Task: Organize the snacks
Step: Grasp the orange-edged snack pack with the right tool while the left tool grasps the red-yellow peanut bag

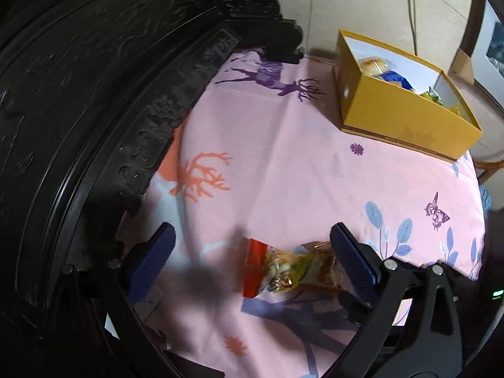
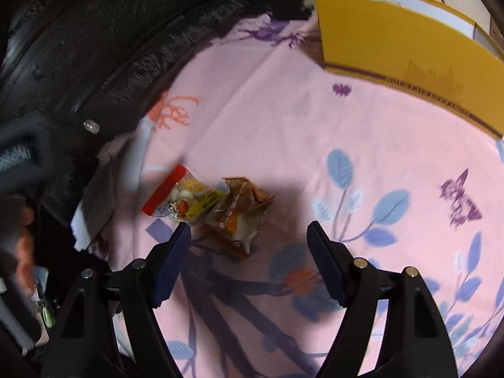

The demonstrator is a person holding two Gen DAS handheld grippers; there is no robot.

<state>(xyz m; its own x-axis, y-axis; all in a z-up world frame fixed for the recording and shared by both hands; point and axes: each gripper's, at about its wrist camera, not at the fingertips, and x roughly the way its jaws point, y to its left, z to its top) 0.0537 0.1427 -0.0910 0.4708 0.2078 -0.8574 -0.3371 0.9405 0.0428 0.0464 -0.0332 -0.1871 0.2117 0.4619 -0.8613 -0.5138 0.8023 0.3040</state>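
Two snack packets lie side by side on the pink printed cloth (image 1: 283, 173): a red-edged clear packet (image 1: 271, 272) and a brown packet (image 1: 321, 252). My left gripper (image 1: 252, 252) is open above them, its jaws either side of the red-edged packet, the right pad beside the brown one. In the right wrist view the red-edged packet (image 2: 182, 198) and brown packet (image 2: 242, 208) lie just ahead of my right gripper (image 2: 249, 236), which is open and empty. A yellow open box (image 1: 403, 113) at the far right holds several snacks; it also shows in the right wrist view (image 2: 393, 50).
A dark carved wooden frame (image 1: 94, 94) borders the cloth on the left. A beige wall and a cable stand behind the box. In the right wrist view the left gripper's body and a hand (image 2: 22, 220) show blurred at the left edge.
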